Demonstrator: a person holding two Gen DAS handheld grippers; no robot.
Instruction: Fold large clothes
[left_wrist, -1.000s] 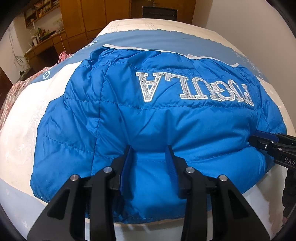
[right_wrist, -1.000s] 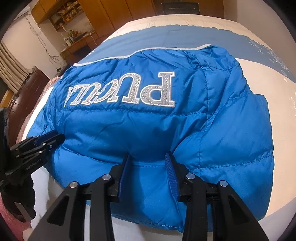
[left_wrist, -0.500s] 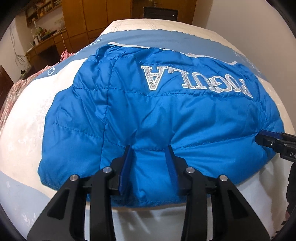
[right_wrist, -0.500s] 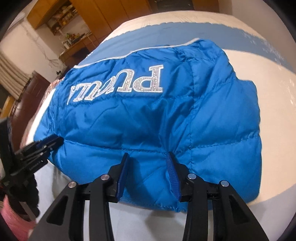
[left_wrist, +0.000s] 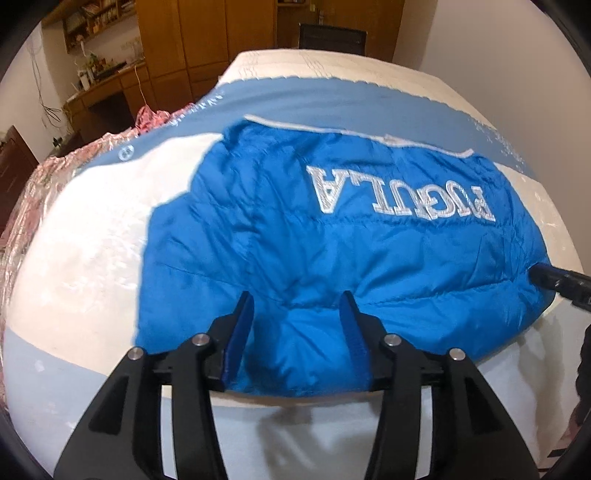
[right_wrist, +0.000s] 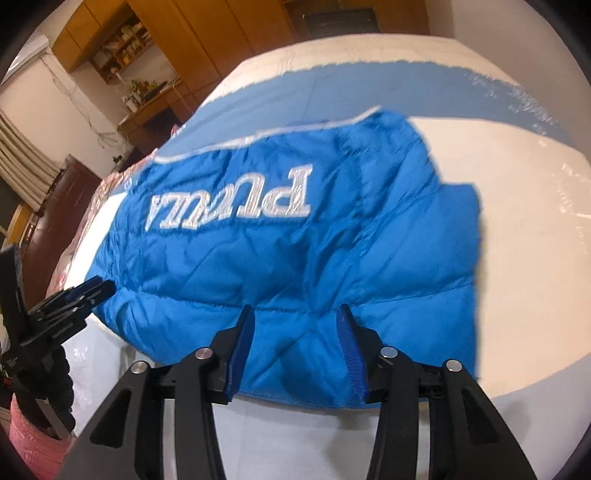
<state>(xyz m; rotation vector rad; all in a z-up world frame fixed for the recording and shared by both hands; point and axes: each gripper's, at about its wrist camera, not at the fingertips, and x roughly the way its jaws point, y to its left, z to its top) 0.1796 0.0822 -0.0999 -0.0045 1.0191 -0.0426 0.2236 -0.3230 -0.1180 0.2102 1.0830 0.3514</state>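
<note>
A bright blue padded jacket (left_wrist: 332, 258) with silver letters lies folded on the bed; it also shows in the right wrist view (right_wrist: 295, 251). My left gripper (left_wrist: 297, 306) stands open over the jacket's near edge, with blue cloth between its wide-apart fingers, nothing clamped. My right gripper (right_wrist: 295, 317) is open the same way over the near edge further right. Each gripper shows in the other's view: the right one (left_wrist: 557, 282) at the jacket's right end, the left one (right_wrist: 74, 295) at its left end.
The bed cover (left_wrist: 92, 258) is white with pale blue bands. Pink patterned cloth (left_wrist: 37, 192) lies at the bed's left edge. Wooden cupboards (left_wrist: 207, 48), a desk with shelves and a dark chair stand behind the bed. A wall runs along the right.
Both grippers have drawn back and up from the jacket. The jacket sits smaller and farther in both views, with more bed cover showing around it. Both jaws stay open.
</note>
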